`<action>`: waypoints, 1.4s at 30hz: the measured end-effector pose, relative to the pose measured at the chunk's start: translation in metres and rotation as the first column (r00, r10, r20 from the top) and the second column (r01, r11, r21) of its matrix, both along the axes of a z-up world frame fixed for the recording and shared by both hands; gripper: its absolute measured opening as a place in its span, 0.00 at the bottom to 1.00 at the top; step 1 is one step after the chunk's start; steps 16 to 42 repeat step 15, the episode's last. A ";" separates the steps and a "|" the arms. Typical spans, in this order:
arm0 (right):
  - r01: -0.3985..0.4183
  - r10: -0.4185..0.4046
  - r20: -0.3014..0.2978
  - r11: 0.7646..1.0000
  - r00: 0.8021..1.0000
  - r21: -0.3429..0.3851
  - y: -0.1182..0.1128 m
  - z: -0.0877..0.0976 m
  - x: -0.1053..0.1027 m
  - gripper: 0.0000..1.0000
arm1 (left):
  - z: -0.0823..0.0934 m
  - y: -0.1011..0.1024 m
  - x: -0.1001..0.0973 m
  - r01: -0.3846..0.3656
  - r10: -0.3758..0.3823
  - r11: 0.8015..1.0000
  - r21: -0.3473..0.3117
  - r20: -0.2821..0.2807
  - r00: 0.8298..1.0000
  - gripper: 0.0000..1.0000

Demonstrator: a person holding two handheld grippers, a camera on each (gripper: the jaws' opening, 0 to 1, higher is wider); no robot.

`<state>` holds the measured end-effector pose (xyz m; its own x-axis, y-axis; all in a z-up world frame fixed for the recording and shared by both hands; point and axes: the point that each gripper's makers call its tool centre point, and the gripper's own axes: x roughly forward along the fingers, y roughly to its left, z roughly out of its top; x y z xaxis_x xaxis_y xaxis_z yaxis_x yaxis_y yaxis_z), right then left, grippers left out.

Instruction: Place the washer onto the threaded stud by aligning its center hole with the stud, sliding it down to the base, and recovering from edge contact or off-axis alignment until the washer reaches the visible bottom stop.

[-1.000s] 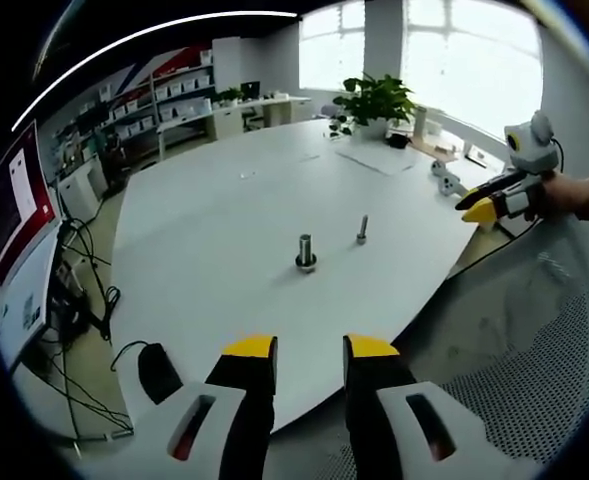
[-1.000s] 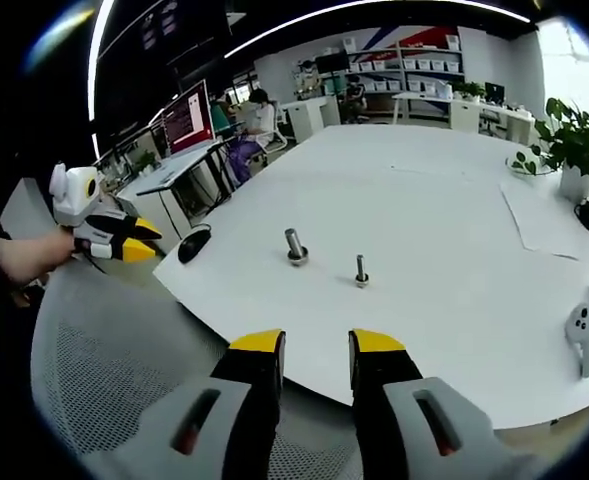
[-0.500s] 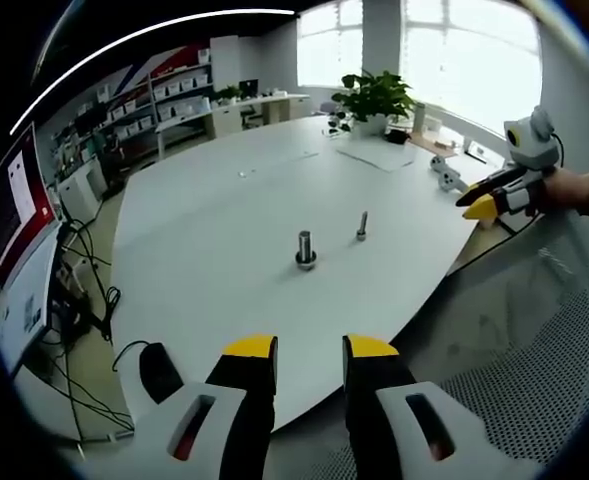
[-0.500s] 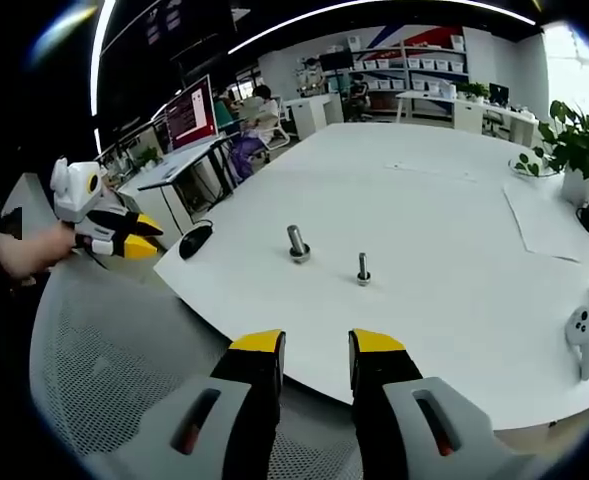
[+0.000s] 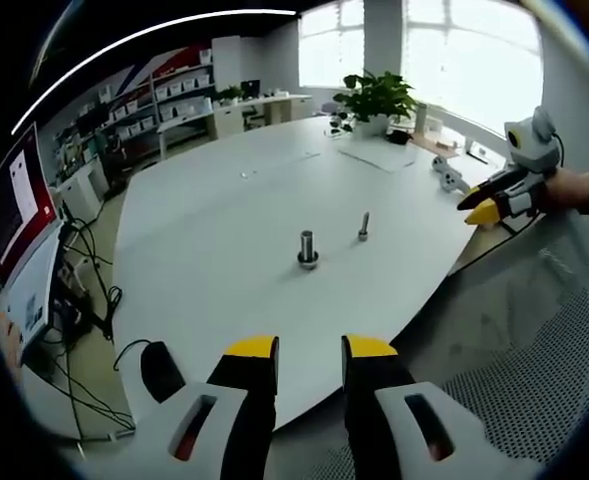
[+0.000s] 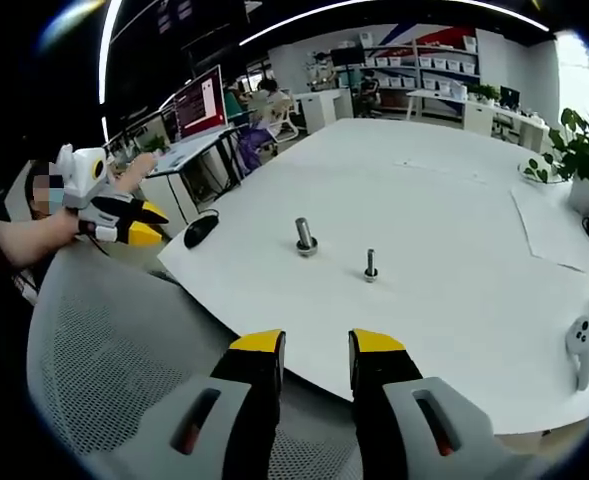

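Nearest in the left gripper view, my left gripper [image 5: 309,352] sits with its yellow-tipped black jaws spread, a clear gap between them and nothing in it; under it I see the grey mesh chair back [image 5: 534,380]. In the right gripper view my right gripper [image 6: 317,347] reads the same: jaws apart, nothing pinched, hanging over the same mesh, short of the near edge of the large white table [image 6: 454,290]. Each tool also shows from the other side, held out in a hand beyond the table edge. Both tools are well apart from the work. Out on the table stand two parts, near each other but not touching: a thicker grey metal cylinder on a wider dark base ring [image 5: 307,249], and a thin upright threaded metal stud on a small base [image 5: 363,227]. I take the thin one for the stud named in the task; the same pair appear in the right gripper view, thicker [image 6: 305,237] and thin [image 6: 371,266]. I cannot make out the washer; it may be the ring at the foot of the thicker piece, too small to tell. Further off, white handheld controllers [image 6: 586,335] and a potted green plant [image 5: 376,100]. Judgement: the task is at its start, approach not begun. The next move calls for bringing one gripper forward over the table, locating the washer and pinching it by its rim.
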<state>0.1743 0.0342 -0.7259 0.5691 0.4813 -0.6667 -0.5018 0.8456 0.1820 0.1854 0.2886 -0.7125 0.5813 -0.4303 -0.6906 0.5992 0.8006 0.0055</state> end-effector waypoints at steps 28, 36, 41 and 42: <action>0.013 -0.013 -0.007 1.000 1.000 0.002 -0.002 -0.001 0.000 0.28 | 0.001 -0.008 -0.005 0.049 -0.049 0.999 -0.014 -0.004 0.999 0.22; 0.013 -0.013 -0.007 1.000 1.000 0.002 -0.002 -0.001 0.000 0.28 | 0.001 -0.008 -0.005 0.049 -0.049 0.999 -0.014 -0.004 0.999 0.22; 0.013 -0.013 -0.007 1.000 1.000 0.002 -0.002 -0.001 0.000 0.28 | 0.001 -0.008 -0.005 0.049 -0.049 0.999 -0.014 -0.004 0.999 0.22; 0.013 -0.013 -0.007 1.000 1.000 0.002 -0.002 -0.001 0.000 0.28 | 0.001 -0.008 -0.005 0.049 -0.049 0.999 -0.014 -0.004 0.999 0.22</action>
